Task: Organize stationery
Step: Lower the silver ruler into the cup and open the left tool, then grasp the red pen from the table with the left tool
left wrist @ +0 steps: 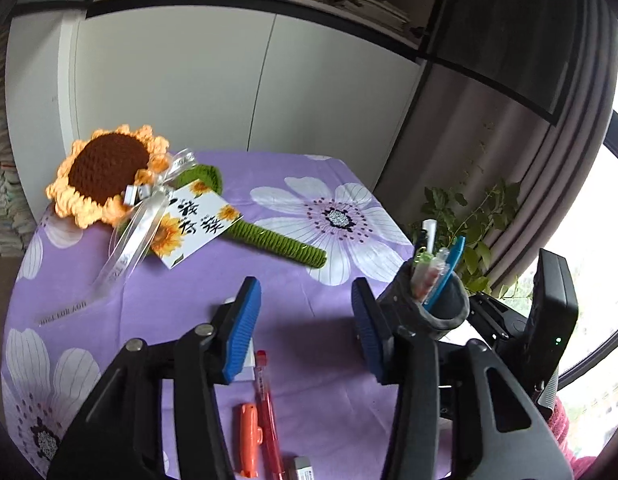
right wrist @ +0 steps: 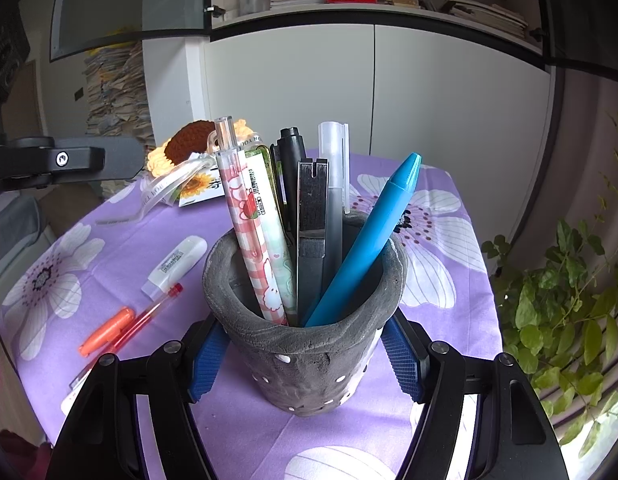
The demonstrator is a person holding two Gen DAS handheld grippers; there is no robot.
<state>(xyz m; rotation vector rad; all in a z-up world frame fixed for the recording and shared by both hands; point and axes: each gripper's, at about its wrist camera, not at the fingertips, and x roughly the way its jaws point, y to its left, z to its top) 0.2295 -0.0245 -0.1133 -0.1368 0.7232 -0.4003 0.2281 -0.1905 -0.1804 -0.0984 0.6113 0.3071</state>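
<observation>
A grey pen cup (right wrist: 309,356) stands on the purple flowered cloth (right wrist: 121,240), and my right gripper (right wrist: 305,360) is shut on its sides with both blue pads pressed against it. Several pens stand in the cup, among them a blue one (right wrist: 369,240) and a pink checked one (right wrist: 249,232). To its left lie a red pen (right wrist: 149,316), an orange highlighter (right wrist: 105,332) and a white correction tape (right wrist: 175,266). My left gripper (left wrist: 307,328) hangs open above the red pen (left wrist: 265,396) and orange highlighter (left wrist: 249,440), with nothing between its pads. The cup (left wrist: 441,308) is just to its right.
A crocheted sunflower (left wrist: 109,176) with a ribbon and a card lies at the back left of the table. An eraser (left wrist: 305,468) lies near the front. A leafy plant (right wrist: 557,312) grows past the table's right edge. White cabinet doors (left wrist: 237,84) stand behind the table.
</observation>
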